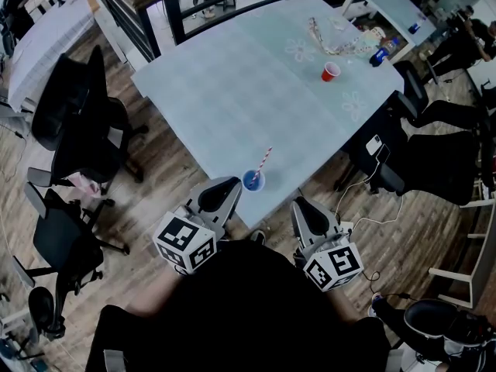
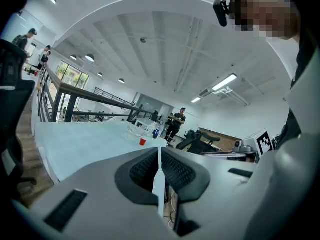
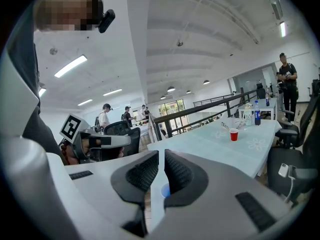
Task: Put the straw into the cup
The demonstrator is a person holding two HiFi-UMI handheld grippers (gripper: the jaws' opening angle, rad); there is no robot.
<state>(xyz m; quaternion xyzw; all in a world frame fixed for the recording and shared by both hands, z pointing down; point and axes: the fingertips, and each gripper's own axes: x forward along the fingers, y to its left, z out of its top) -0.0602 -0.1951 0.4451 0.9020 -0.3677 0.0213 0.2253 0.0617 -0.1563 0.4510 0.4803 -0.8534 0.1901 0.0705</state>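
A blue cup (image 1: 253, 180) stands near the table's front edge, with a red-and-white striped straw (image 1: 265, 160) leaning in it. My left gripper (image 1: 230, 184) sits just left of the cup, off the table edge, jaws shut on nothing. My right gripper (image 1: 301, 205) is held to the cup's lower right, also shut and empty. In the left gripper view the jaws (image 2: 160, 151) meet in front of the table top. In the right gripper view the jaws (image 3: 161, 155) stand together, and a bit of the blue cup (image 3: 164, 190) shows below them.
A pale blue table (image 1: 232, 91) carries a red cup (image 1: 331, 71), a dark bottle (image 1: 377, 56) and some clutter (image 1: 337, 41) at its far side. Black office chairs (image 1: 77, 122) stand at the left and at the right (image 1: 434, 161). People stand in the background (image 2: 177, 121).
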